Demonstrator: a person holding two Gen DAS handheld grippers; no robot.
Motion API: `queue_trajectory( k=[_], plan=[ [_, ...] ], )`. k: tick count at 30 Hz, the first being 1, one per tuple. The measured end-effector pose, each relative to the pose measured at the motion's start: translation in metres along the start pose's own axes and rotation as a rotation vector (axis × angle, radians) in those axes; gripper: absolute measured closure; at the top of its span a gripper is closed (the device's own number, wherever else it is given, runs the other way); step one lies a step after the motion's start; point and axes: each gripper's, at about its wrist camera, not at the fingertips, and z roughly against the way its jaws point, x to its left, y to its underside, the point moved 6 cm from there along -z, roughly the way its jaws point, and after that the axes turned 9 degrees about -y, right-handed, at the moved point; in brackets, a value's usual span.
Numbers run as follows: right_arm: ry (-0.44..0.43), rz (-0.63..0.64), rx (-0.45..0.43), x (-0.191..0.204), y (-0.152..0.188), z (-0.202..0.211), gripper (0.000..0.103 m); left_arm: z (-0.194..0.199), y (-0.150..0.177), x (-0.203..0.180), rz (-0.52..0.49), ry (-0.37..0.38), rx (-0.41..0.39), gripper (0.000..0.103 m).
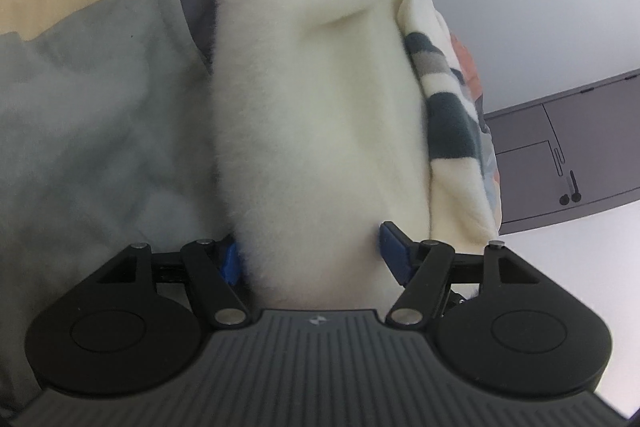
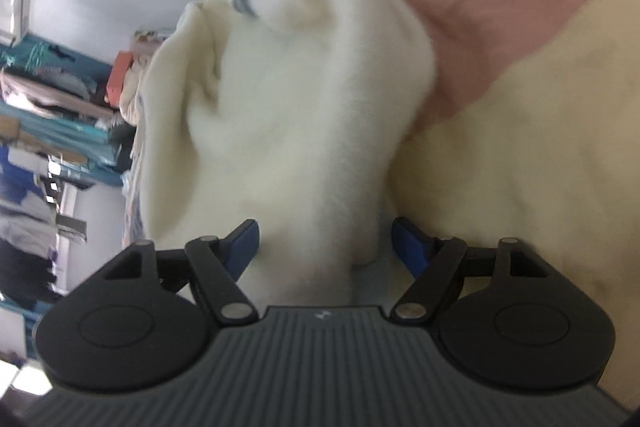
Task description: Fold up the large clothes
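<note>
In the left wrist view, the left tool (image 1: 310, 253) has its blue pads (image 1: 390, 241) set wide with a thick roll of cream fleece garment (image 1: 316, 115) filling the gap between them; the fleece touches both pads, so the tool is pinching the bundle. The garment runs away from the tool, showing dark blue and grey stripes on its far end and along its right edge. It lies over a bed cover (image 1: 100, 107) with grey, pale yellow and pink patches on the left, and a grey cabinet (image 1: 572, 151) stands beyond on the right, against a plain wall. In the right wrist view, the right tool (image 2: 326, 247) is spread, its jaws standing clear of the narrow end of the same cream garment (image 2: 304, 115) that passes between them, with a visible gap on the right pad's side. The picture is slightly blurred. The fleece rests on the yellow and pink cover (image 2: 520, 107), and crowded shelves (image 2: 52, 115) fill the left edge.
</note>
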Motion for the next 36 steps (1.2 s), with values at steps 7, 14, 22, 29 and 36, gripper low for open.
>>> queue_trajectory(
  k=[7,14,22,29,36],
  plan=[
    [0.017,0.093,-0.064,0.012,-0.012,-0.007,0.085,0.004,-0.012,0.005,0.053,0.075,-0.018,0.06],
    [-0.096,0.263,-0.244,0.044,-0.035,0.024,0.087,0.061,-0.021,-0.018,-0.021,0.258,-0.174,0.083],
    [-0.264,0.396,-0.353,0.113,-0.05,0.086,0.088,0.151,-0.034,-0.055,-0.067,0.42,-0.33,0.089],
    [-0.337,0.538,-0.418,0.199,-0.081,0.143,0.088,0.236,-0.048,-0.126,-0.149,0.496,-0.451,0.089],
    [-0.454,0.643,-0.5,0.298,-0.098,0.218,0.088,0.346,-0.067,-0.203,-0.253,0.587,-0.568,0.089]
  ],
)
